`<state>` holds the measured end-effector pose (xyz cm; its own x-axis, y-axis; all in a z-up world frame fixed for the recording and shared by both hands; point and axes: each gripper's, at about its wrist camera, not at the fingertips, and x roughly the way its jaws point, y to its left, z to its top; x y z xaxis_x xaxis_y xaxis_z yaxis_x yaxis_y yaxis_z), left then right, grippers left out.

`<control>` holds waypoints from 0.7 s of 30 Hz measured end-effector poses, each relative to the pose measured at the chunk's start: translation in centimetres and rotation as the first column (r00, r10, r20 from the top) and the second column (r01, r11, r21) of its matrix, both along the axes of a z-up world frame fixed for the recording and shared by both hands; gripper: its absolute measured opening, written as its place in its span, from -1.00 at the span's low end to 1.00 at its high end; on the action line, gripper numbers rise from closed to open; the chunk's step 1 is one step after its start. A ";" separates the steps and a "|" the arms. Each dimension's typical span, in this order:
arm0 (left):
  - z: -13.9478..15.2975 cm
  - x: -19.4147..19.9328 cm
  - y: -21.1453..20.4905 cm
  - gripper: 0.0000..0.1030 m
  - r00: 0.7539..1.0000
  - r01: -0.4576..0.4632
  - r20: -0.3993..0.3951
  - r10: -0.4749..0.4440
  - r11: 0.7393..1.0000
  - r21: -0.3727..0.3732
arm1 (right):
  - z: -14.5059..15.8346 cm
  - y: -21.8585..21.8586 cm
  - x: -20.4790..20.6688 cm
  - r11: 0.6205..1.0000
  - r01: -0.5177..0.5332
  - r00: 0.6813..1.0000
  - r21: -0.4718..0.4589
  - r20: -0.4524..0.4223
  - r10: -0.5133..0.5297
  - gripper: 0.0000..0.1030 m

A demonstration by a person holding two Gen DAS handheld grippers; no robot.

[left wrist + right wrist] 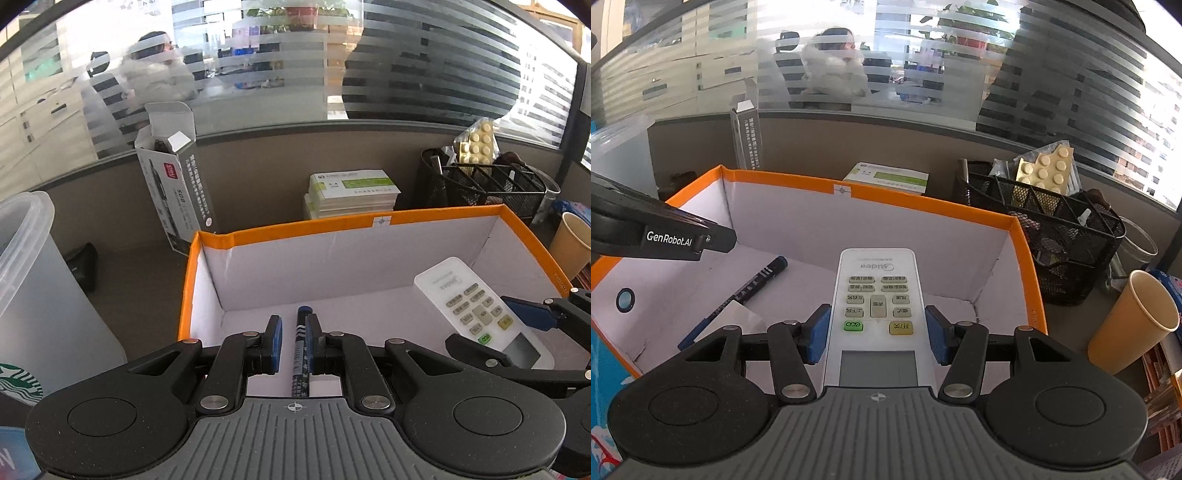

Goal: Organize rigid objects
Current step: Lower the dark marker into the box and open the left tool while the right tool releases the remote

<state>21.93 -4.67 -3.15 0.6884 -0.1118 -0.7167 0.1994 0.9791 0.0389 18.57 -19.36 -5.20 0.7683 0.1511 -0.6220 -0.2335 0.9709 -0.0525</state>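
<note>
Over the box (923,201), my right claw (877,334) pinches the remote (875,288); my left claw (294,341), nearly pressed together, pinches the pen (301,345).

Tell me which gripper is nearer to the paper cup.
Right. The right gripper, around the remote control, sits at the box's end by the paper cup; the left gripper, at the marker, is farther away.

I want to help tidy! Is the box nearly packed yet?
Nothing is let go yet. The left gripper holds the pen and the right gripper holds the remote, both inside the orange box. Letting go comes next.
</note>
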 end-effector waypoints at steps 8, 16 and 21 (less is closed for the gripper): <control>0.0 -0.8 0.4 -0.76 1.000 0.008 0.012 -0.008 1.000 0.006 | 0.0 0.3 0.0 1.000 0.001 1.000 -0.013 -0.004 -0.001 -0.01; 1.0 -2.7 1.0 -0.63 0.998 0.022 0.052 -0.022 1.000 -0.005 | 0.8 0.3 -0.9 1.000 0.014 1.000 -0.025 0.025 -0.014 0.12; 2.4 -5.0 1.4 -0.06 0.993 0.018 0.118 -0.018 1.000 0.002 | 2.6 0.0 -2.5 0.999 0.025 0.996 -0.047 0.081 -0.021 0.23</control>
